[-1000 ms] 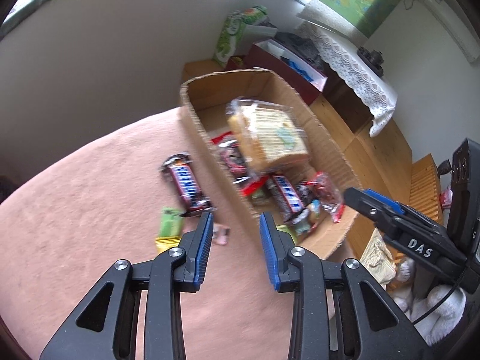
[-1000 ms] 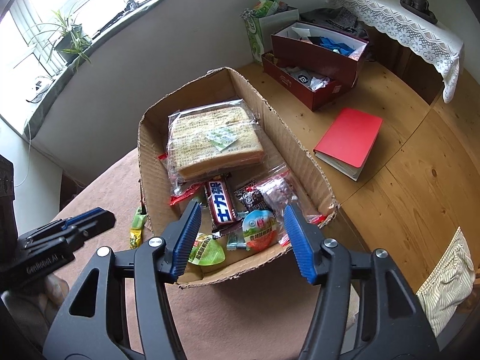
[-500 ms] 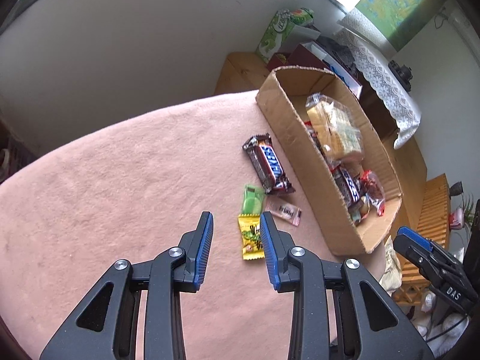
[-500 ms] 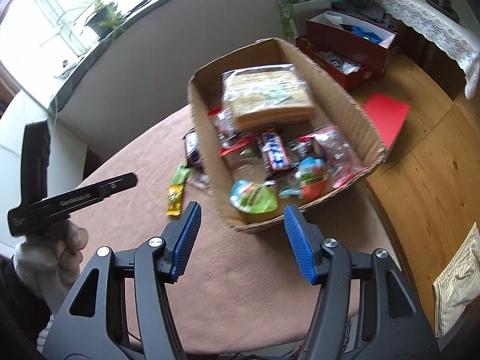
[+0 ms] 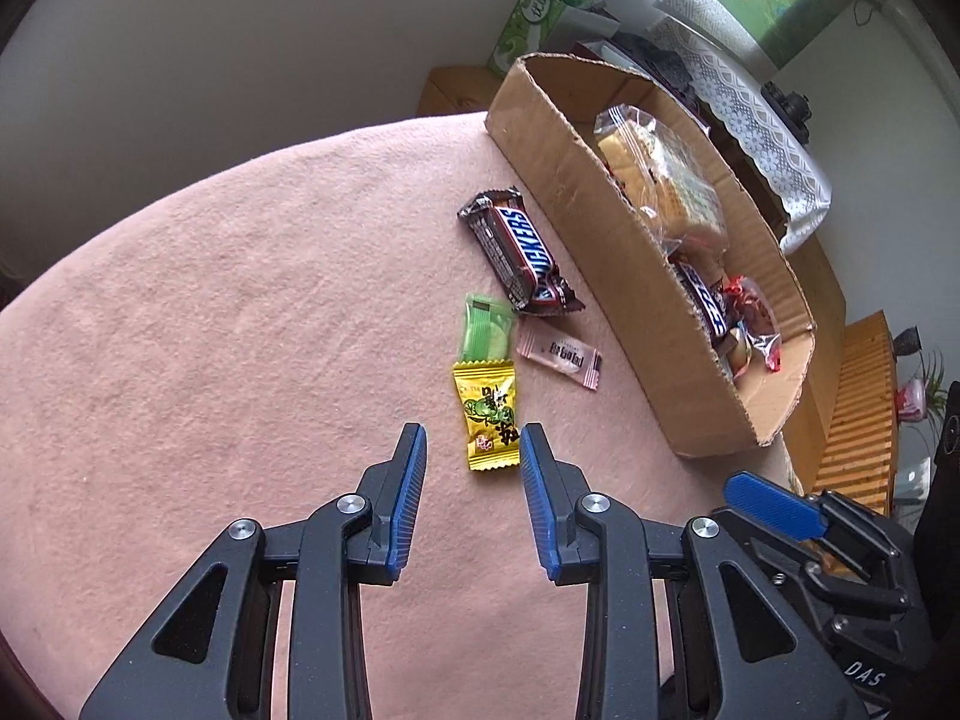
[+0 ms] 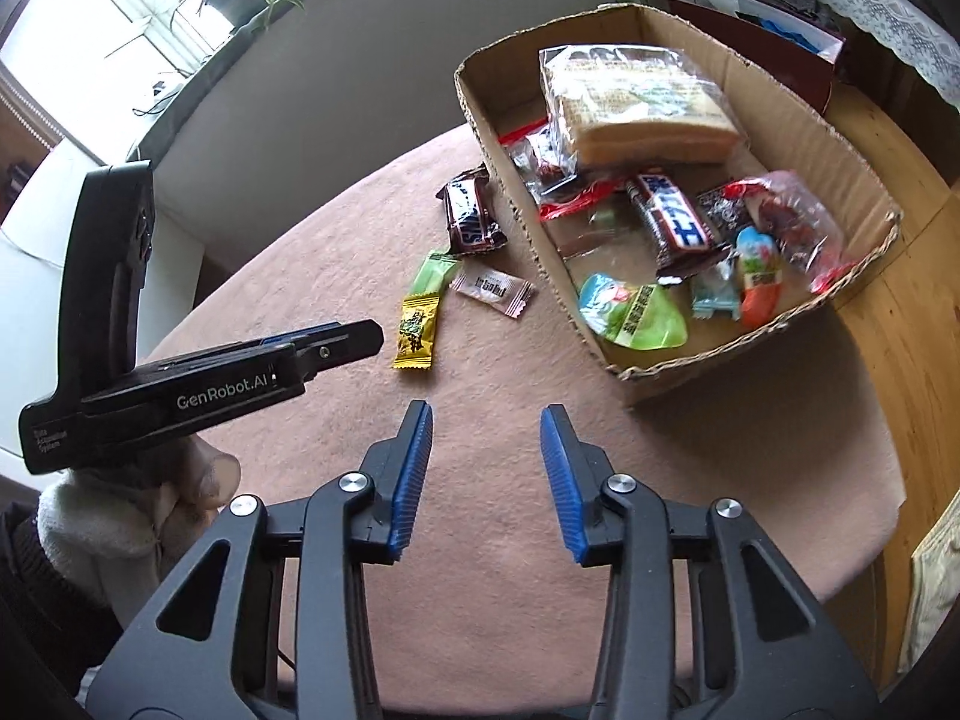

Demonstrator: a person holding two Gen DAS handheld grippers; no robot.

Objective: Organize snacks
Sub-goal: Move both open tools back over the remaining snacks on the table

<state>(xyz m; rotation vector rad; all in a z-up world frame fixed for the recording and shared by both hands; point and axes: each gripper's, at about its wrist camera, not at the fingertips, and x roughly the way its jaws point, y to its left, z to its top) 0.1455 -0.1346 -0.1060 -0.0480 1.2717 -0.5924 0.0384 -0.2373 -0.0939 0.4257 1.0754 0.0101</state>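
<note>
Left wrist view: our left gripper [image 5: 473,450] hangs over the pink cloth [image 5: 210,330], its jaws a little apart with nothing pinched, the near end of the yellow candy [image 5: 487,414] just ahead of them. We place everything against the cardboard box [image 5: 606,222]: four loose snacks lie on the cloth beside its long wall, the chocolate bar [image 5: 519,255] nearest it, then the pink candy [image 5: 559,353], the green candy [image 5: 485,331] and the yellow one farthest out. Our right gripper [image 5: 771,507] shows near the box's front corner.

Right wrist view: our right gripper [image 6: 486,438] is closing on empty air above bare cloth, short of the box [image 6: 522,204], which already holds bread and several wrapped sweets. Our left gripper [image 6: 336,345] points at the yellow candy [image 6: 417,331].

We judge the risk is the flat, slick wrapper: narrow jaws may skid over it or drag the cloth. The green candy touches it and could be nudged away.
</note>
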